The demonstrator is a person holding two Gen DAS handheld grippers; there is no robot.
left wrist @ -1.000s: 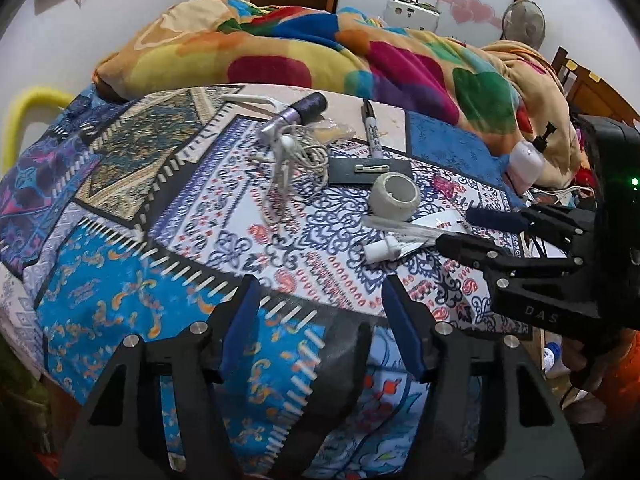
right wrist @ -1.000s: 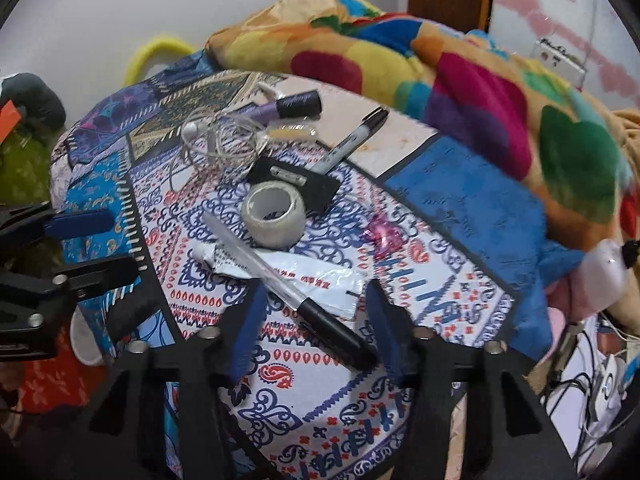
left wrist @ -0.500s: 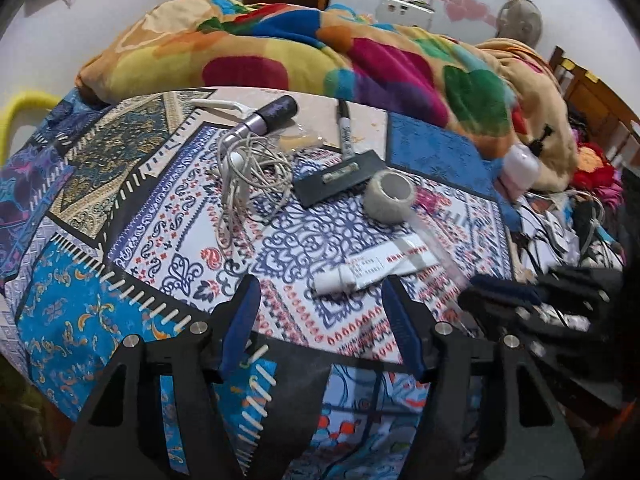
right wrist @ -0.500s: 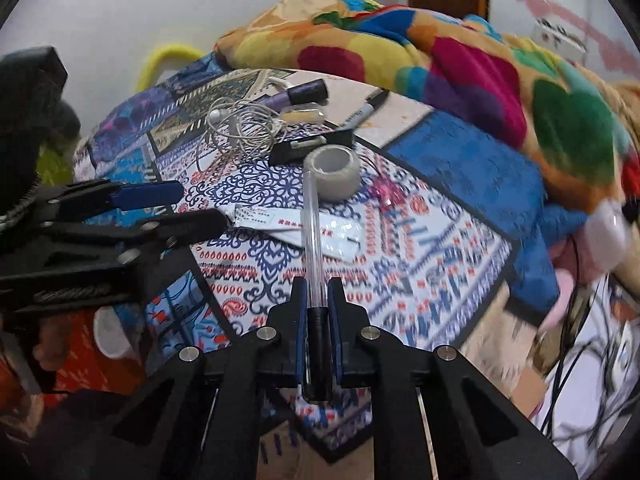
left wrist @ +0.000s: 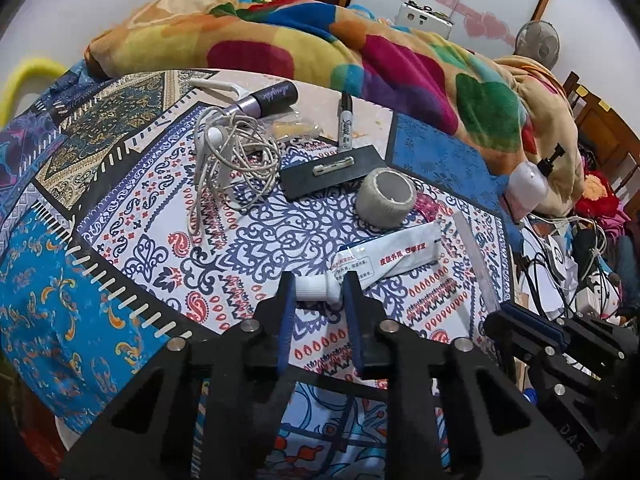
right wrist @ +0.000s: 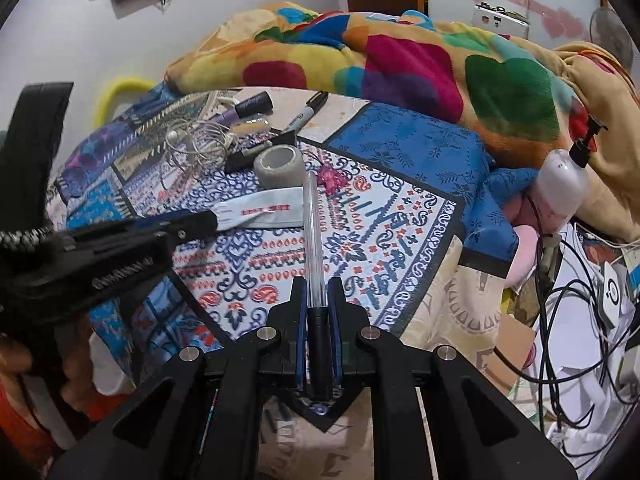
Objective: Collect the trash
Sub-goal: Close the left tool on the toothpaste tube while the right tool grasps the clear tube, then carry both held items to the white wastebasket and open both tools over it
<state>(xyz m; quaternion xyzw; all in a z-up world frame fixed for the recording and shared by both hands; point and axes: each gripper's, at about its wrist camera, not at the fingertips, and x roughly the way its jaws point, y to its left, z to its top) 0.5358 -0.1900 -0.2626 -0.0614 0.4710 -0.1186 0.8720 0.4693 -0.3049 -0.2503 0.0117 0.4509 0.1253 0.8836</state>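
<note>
Clamping the clear pen (right wrist: 313, 240) by its black end, my right gripper (right wrist: 318, 300) has its fingers pressed together on it, the barrel jutting forward over the patterned bedspread (right wrist: 392, 216). My left gripper (left wrist: 318, 292) straddles the white ointment tube (left wrist: 384, 258) at its cap, fingers apart and touching or nearly so. Beyond lies a tape roll (left wrist: 386, 199).

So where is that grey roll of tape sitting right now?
The grey roll of tape lies on the patterned bedspread, right of the flat black clip holder and just beyond the white ointment tube.
</note>
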